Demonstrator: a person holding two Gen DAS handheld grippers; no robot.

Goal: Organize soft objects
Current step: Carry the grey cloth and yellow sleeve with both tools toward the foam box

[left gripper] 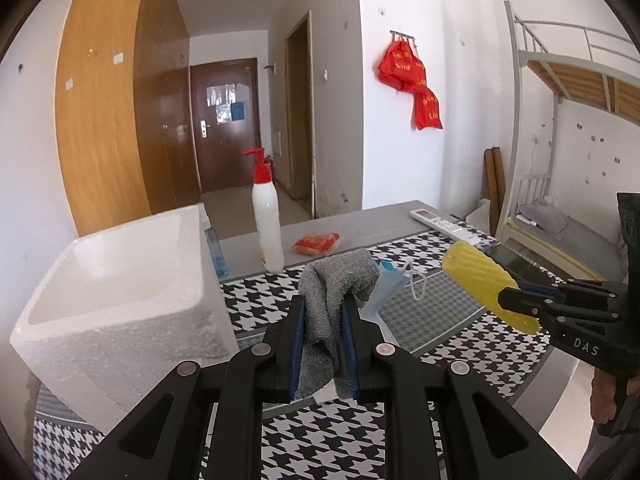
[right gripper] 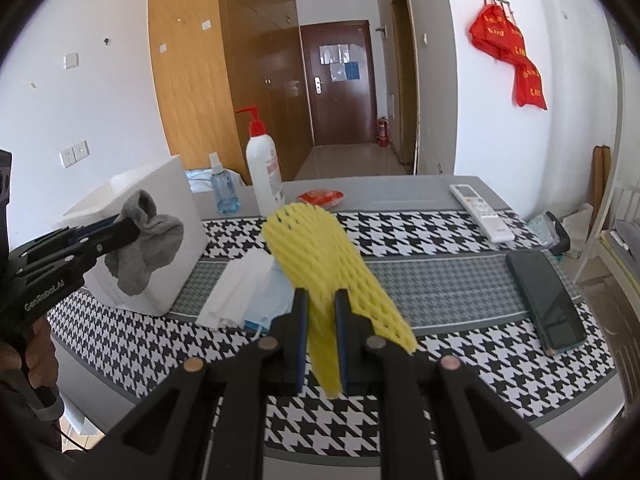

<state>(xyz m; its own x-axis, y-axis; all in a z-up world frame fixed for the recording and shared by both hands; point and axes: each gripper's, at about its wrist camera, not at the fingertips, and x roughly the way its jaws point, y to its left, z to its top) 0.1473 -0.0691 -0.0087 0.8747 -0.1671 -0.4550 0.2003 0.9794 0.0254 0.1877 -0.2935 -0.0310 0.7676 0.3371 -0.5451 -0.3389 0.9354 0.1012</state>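
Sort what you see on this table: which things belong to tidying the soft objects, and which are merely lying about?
Part of the job:
grey sock in left claw
yellow foam net in right claw
face mask
white tissue
white foam box

Lying about:
pump bottle
spray bottle
remote control
phone
orange packet

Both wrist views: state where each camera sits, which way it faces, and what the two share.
Left wrist: on the left gripper, facing along its fingers shut on the grey sock; the right gripper and a hand show at right.
Right wrist: on the right gripper, facing along its fingers shut on the yellow foam net; the left gripper and hand show at left.
Shared: white foam box, pump bottle, door.
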